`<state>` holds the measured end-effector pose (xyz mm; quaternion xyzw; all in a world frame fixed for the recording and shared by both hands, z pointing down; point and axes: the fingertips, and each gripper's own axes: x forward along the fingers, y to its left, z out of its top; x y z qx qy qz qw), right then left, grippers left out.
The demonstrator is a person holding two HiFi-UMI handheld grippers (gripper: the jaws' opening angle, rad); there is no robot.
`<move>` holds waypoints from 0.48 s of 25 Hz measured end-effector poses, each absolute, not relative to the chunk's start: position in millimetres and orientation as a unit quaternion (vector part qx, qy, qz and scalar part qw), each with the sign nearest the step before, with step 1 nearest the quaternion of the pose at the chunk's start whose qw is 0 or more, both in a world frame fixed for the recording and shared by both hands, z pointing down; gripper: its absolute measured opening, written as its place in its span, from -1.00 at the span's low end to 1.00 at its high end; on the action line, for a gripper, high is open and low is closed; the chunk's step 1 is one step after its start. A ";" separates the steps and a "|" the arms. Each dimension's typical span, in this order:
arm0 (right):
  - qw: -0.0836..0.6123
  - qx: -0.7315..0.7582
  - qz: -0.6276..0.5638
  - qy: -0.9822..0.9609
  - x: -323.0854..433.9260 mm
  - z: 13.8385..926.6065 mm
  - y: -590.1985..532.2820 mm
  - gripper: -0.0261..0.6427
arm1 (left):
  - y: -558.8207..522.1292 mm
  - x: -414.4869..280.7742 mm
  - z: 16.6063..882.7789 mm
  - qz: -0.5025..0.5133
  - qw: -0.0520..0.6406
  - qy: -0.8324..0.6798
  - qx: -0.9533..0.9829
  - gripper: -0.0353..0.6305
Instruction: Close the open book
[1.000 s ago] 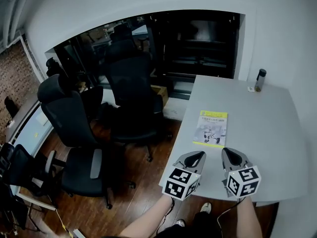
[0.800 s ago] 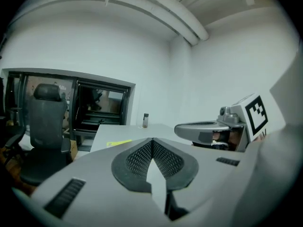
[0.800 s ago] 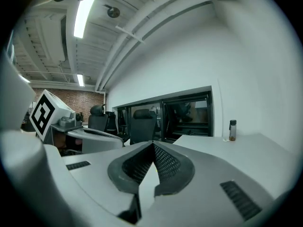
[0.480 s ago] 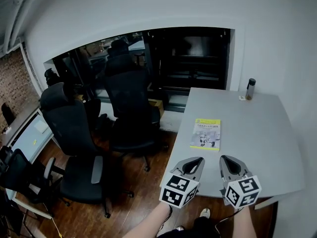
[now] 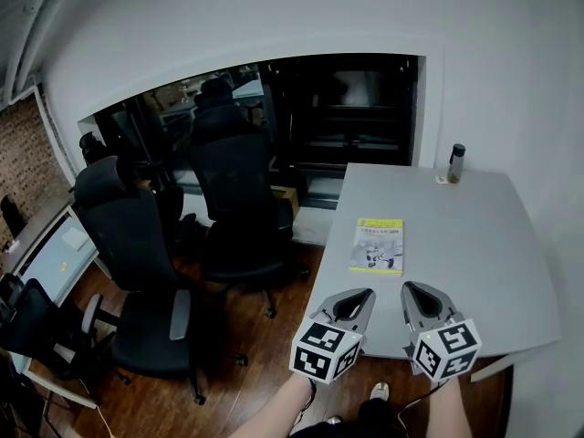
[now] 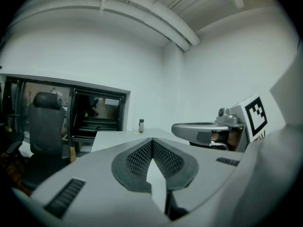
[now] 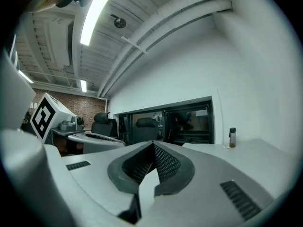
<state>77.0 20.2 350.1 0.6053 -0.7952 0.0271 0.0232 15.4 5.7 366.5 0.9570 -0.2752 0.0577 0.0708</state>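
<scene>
The book cover's print is too small to read. At the bottle's 8 o'clock lies a pale scrap too small to identify. The worktop's near edge is partly hidden behind the left hand-held gripper and the right hand-held gripper. The person's forearms are cut off at 6 o'clock.

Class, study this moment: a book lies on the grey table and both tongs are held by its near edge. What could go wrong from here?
1. The book looks closed and lies near the left edge of the table. A nudge from the shut left tongs or right tongs might slide it off onto the floor.
2. The bottle stands upright at the table's far corner, so a bump to the table could topple it.
</scene>
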 end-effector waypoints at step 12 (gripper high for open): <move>0.020 0.607 0.022 -0.794 75.6 346.0 22.6 -0.91 | 8.8 16.4 363.9 0.056 0.066 -0.263 0.961 -0.88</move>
